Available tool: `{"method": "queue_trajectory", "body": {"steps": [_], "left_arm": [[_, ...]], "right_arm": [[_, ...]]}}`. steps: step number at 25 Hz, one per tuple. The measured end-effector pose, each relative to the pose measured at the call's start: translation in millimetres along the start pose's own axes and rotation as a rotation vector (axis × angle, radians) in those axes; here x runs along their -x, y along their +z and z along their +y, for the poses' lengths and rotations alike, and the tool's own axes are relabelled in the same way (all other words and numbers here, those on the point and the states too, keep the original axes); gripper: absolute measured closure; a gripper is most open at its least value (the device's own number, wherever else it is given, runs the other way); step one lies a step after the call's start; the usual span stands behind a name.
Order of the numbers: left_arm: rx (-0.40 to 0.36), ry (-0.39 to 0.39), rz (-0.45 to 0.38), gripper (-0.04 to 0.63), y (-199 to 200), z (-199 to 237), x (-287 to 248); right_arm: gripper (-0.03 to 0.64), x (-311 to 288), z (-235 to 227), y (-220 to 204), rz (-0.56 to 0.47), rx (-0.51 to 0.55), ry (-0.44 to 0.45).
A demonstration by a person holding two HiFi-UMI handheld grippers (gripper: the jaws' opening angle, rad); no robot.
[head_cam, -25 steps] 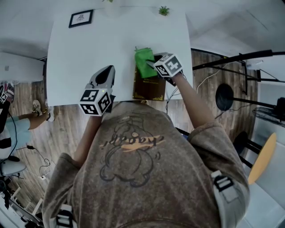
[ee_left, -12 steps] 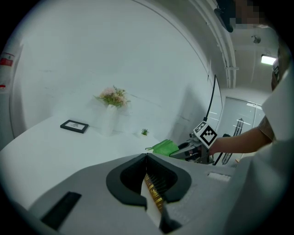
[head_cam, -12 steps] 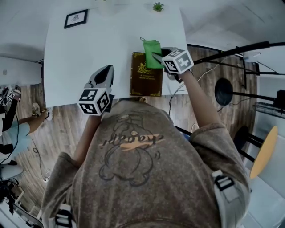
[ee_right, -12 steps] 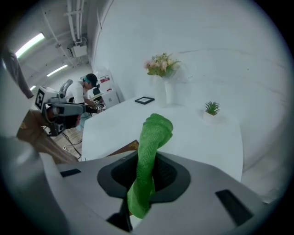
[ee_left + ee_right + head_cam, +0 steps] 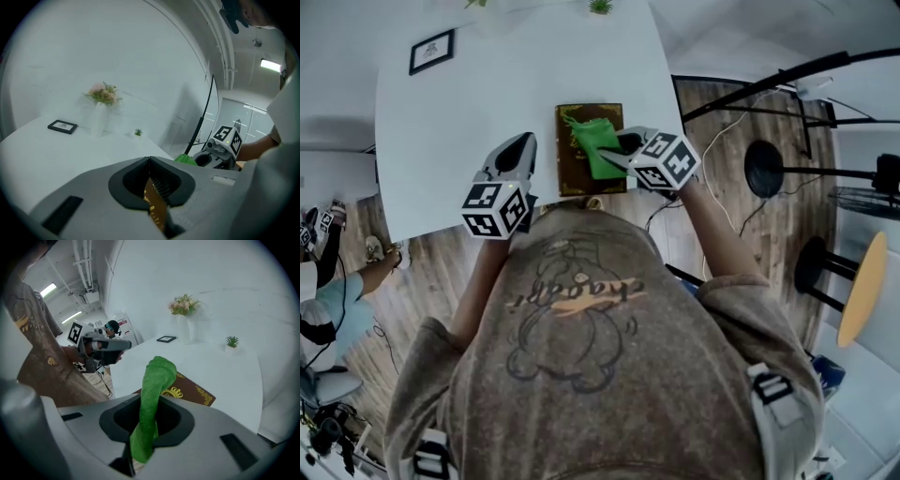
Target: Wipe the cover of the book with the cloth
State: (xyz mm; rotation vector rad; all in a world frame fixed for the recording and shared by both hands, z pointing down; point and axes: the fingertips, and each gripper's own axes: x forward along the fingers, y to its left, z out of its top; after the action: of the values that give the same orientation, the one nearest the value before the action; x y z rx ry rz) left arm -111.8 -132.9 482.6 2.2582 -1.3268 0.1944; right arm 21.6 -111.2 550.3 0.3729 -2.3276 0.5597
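A dark brown book [image 5: 574,161] with gold print lies flat near the front edge of the white table [image 5: 459,131]. My right gripper [image 5: 617,157] is shut on a green cloth [image 5: 598,146], which rests on the book's cover. From the right gripper view, the cloth [image 5: 154,380] rises out of the closed jaws over the book [image 5: 192,391]. My left gripper [image 5: 521,150] hovers left of the book, shut with nothing gripped. Its own view shows a strip of the book [image 5: 157,208] through the jaw gap, and the right gripper [image 5: 220,152] with the cloth [image 5: 186,160] beyond.
A small framed picture [image 5: 431,52] lies at the table's far left. At the far edge stand a vase of flowers [image 5: 102,101] and a tiny plant [image 5: 600,7]. Black stands and cables [image 5: 769,173] and a round stool [image 5: 861,291] are on the right. A person [image 5: 328,300] sits on the left.
The right gripper has drawn the green cloth along the cover, from the book's far end towards its near end. The left gripper has stayed beside the book.
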Motion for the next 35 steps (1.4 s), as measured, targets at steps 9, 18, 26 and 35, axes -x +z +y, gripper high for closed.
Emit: {"method": "queue_trajectory", "body": {"steps": [9, 18, 26, 35], "left_arm": [[-0.013, -0.056, 0.028, 0.592, -7, -18, -18], [-0.015, -0.067, 0.027, 0.592, -3, -21, -25], [0.005, -0.052, 0.014, 0.591, 0, -15, -26], [0.025, -0.018, 0.008, 0.592, 2, -3, -22]], "right_arm": [[0.549, -7, 33, -44, 0.063, 0.000, 0.007], [0.548, -21, 40, -74, 0.175, 0.037, -0.016], [0.546, -24, 19, -66, 0.178, 0.030, -0.028], [0.546, -27, -35, -42, 0.175, 0.064, -0.080]]}}
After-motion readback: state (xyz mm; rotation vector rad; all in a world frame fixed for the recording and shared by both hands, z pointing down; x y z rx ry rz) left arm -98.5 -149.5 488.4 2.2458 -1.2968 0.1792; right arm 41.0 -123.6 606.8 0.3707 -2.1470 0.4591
